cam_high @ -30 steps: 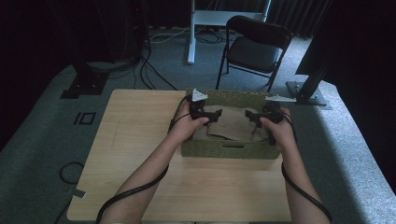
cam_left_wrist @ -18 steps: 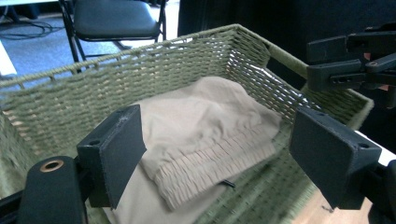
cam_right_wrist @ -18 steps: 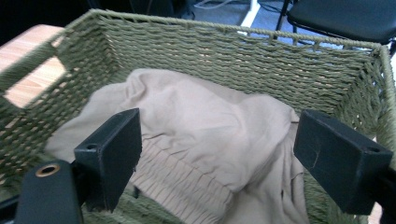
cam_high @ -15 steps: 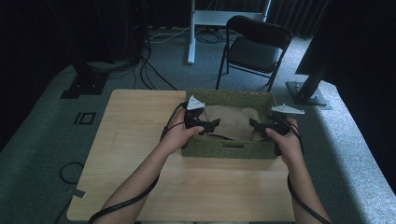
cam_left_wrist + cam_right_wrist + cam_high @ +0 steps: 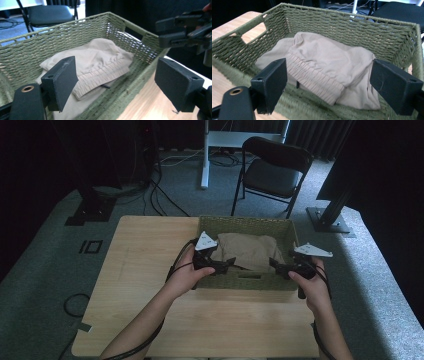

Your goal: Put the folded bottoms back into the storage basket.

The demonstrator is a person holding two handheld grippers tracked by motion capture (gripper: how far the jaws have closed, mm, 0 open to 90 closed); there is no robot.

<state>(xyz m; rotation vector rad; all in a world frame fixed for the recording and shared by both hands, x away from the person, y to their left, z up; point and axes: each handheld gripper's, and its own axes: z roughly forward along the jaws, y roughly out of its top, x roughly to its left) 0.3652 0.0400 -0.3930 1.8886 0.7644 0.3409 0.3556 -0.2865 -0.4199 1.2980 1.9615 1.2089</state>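
The beige garment lies crumpled inside the green woven basket, which sits at the far right part of the wooden table. The left gripper hovers at the basket's near left corner with jaws spread, holding nothing. The right gripper is at the near right corner, jaws likewise spread wide. A black folding chair stands beyond the table.

Lab or studio: floor cables, metal stand bases, folding chair.

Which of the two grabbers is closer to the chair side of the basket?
The left gripper. It sits slightly farther up the basket than the right gripper, which is nearer the person.
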